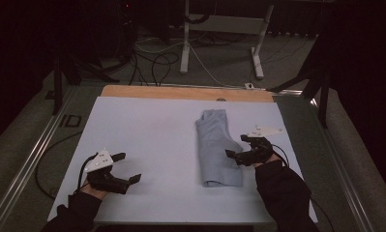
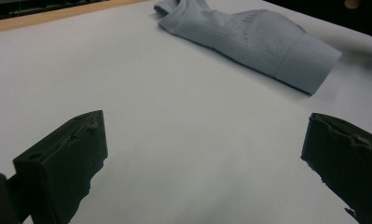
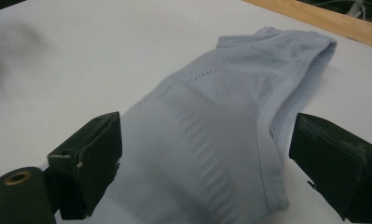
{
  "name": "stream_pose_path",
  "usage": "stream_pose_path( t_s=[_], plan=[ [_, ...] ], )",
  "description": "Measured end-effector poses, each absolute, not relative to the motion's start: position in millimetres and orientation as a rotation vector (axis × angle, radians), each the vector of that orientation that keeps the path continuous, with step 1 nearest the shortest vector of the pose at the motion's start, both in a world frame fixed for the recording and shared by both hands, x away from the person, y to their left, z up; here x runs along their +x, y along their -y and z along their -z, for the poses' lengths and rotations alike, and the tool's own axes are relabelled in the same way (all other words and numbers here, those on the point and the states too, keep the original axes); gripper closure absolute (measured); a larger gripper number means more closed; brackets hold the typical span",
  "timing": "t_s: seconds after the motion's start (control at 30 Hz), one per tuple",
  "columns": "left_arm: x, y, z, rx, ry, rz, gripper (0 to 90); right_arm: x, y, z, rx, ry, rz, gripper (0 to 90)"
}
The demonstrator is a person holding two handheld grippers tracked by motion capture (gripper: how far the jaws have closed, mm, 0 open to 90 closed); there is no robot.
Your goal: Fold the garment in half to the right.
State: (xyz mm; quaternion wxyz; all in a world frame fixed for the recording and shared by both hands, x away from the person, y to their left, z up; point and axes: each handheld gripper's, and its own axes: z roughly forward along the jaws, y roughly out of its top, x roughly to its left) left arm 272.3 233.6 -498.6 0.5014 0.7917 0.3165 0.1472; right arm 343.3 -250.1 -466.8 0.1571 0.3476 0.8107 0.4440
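A pale blue garment (image 1: pixel 217 147) lies folded into a long strip on the white sheet (image 1: pixel 147 135), right of the middle. My right gripper (image 1: pixel 238 146) stands open at the strip's right edge, with its jaws spread over the cloth (image 3: pixel 211 140) and nothing held. My left gripper (image 1: pixel 126 167) is open too, low over bare sheet at the front left, well apart from the garment (image 2: pixel 253 39), which lies ahead of its jaws.
A wooden table edge (image 1: pixel 185 93) runs along the back of the sheet. Beyond it, cables and white desk legs (image 1: pixel 185 43) stand on the floor. Metal rails (image 1: pixel 31 159) flank the table on both sides.
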Motion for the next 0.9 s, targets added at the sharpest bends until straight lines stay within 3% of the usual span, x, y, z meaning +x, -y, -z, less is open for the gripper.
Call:
stream_pose_path(
  t_s=[0.9],
  plan=[
    [256.4,-258.4,515.8,1.922,-0.846,-0.394,0.7,284.2,303.6,519.3,1.118,-2.200,-1.291,9.0]
  ],
)
